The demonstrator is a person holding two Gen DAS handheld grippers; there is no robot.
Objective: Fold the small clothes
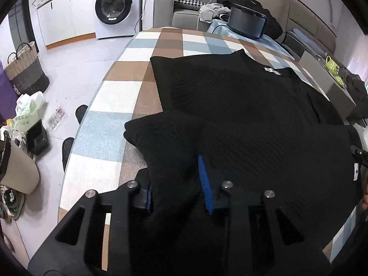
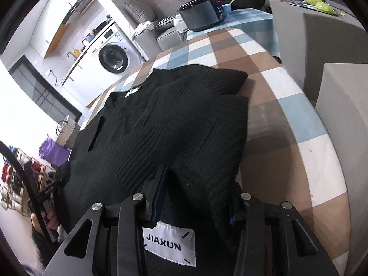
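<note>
Both sleeves of the black knit sweater (image 1: 230,96) lie folded inward; left gripper (image 1: 177,184) and right gripper (image 2: 195,197), part-open, straddle its near hem, final fold pending.

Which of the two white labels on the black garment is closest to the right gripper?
The large label reading JIAXUN, at the hem between the right gripper's fingers. The other, a small white neck tag, lies far up the black garment by the collar.
</note>
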